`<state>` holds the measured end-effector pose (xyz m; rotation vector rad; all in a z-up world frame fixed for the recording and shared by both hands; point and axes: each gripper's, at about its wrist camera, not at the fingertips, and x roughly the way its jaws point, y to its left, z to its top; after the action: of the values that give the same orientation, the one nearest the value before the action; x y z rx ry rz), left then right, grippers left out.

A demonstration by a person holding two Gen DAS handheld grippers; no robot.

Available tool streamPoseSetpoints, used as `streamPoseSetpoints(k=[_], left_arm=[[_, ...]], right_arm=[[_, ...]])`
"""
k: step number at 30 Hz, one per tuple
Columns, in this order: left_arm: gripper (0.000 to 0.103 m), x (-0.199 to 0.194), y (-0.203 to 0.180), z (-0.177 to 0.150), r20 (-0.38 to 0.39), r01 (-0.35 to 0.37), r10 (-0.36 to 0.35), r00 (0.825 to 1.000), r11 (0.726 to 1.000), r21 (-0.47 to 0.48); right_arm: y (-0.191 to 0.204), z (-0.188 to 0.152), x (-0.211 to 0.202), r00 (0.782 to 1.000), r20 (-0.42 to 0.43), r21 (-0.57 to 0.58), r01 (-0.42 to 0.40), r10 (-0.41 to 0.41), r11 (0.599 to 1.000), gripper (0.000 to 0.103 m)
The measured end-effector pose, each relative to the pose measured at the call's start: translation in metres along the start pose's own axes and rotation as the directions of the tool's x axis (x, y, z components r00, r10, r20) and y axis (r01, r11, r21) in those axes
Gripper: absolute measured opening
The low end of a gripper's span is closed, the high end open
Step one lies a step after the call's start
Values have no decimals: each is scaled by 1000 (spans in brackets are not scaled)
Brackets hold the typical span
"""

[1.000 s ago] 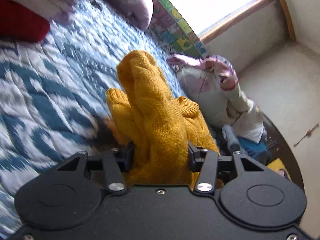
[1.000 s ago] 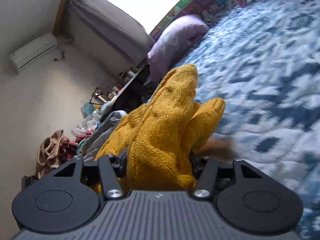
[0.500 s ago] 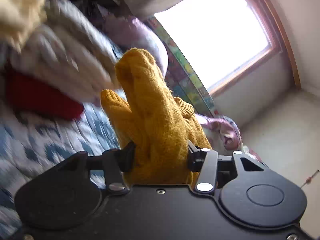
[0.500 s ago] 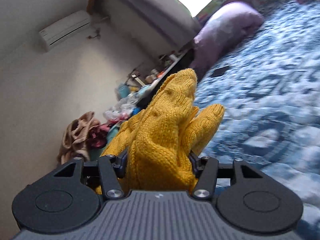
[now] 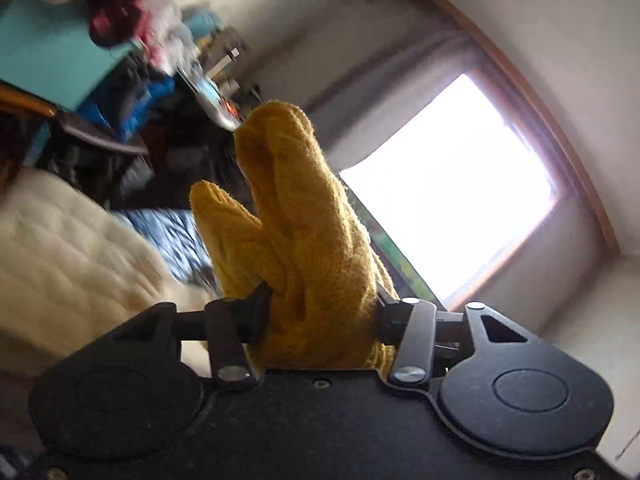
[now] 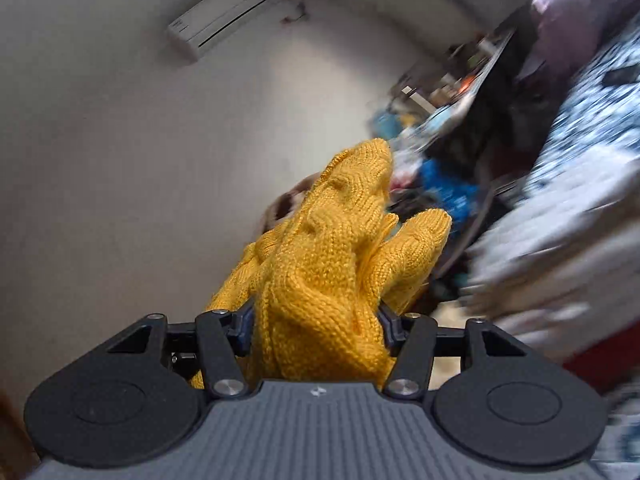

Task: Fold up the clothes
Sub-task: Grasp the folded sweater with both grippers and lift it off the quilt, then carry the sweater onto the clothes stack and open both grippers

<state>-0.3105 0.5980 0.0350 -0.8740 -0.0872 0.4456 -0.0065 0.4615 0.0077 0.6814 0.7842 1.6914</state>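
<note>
A mustard-yellow knitted sweater is bunched between the jaws of my left gripper, which is shut on it. The same sweater is bunched in my right gripper, also shut on it. Both grippers hold the fabric up in the air, pointing at the walls and window rather than down at the bed. The fingertips are hidden by the knit. The rest of the sweater hangs out of view.
A blue-and-white patterned bedspread lies at the right, with a cream quilted blanket and a lilac pillow. A cluttered shelf stands beyond. A bright window and a wall air conditioner are in view.
Both grippers have swung upward and away from the bedspread, carrying the sweater; the views now face the walls, window and shelf. The grip on the sweater has not changed.
</note>
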Motion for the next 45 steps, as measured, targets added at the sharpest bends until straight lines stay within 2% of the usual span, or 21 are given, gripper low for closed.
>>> streamPoseSetpoints(k=[4,6,7,8,9,11,14,17,19,23,28,32,35,38,42,45], left_arm=[[48,-10,47,9,30,-63,65,997,996,-62],[48,0,87,0,-17,-155,154,988,979,-136],[48,7,105,-7,-54,-206,200,978,964,-169],[48,12,119,-15,-78,-234,223,972,954,-186],[49,12,124,-20,-74,-232,222,972,953,-195],[49,7,124,-22,-54,-210,203,978,955,-211],[51,5,122,-19,-53,-206,199,979,954,-217],[65,-3,110,-14,-36,-219,216,976,958,-188],[78,-15,99,-12,-8,-239,240,971,959,-152],[80,-37,79,-17,22,-275,278,960,957,-89],[82,-63,63,-35,23,-297,298,954,954,-44],[88,-77,52,-61,-11,-320,320,947,947,7],[90,-80,40,-88,-77,-355,362,929,930,94],[94,-82,25,-118,-150,-350,375,915,921,169],[103,-78,-3,-151,-242,-312,378,893,911,271],[103,-72,-41,-177,-265,-263,379,887,884,387]], right_arm=[[-13,-18,50,997,-69,97,-23,30,995,56],[-32,-31,72,990,-135,116,44,-28,992,56],[-42,-38,83,978,-183,101,117,-97,988,56],[-54,-46,92,958,-230,95,196,-170,976,55],[-62,-50,94,952,-242,117,219,-186,969,55],[-61,-50,89,959,-226,142,207,-172,968,56],[-37,-48,87,946,-238,50,237,-219,970,60],[-20,-41,74,949,-213,43,247,-233,968,65],[-10,-35,60,953,-185,29,251,-242,967,66],[-5,-35,26,943,-137,-37,302,-304,953,77],[10,-41,-17,913,-107,-143,378,-394,915,85],[28,-56,-51,876,-105,-224,441,-471,869,100],[43,-72,-76,835,-113,-300,489,-539,819,103],[54,-90,-101,778,-129,-362,541,-616,759,103],[63,-112,-139,678,-106,-402,640,-727,655,103],[70,-122,-175,635,-73,-379,696,-769,610,103]])
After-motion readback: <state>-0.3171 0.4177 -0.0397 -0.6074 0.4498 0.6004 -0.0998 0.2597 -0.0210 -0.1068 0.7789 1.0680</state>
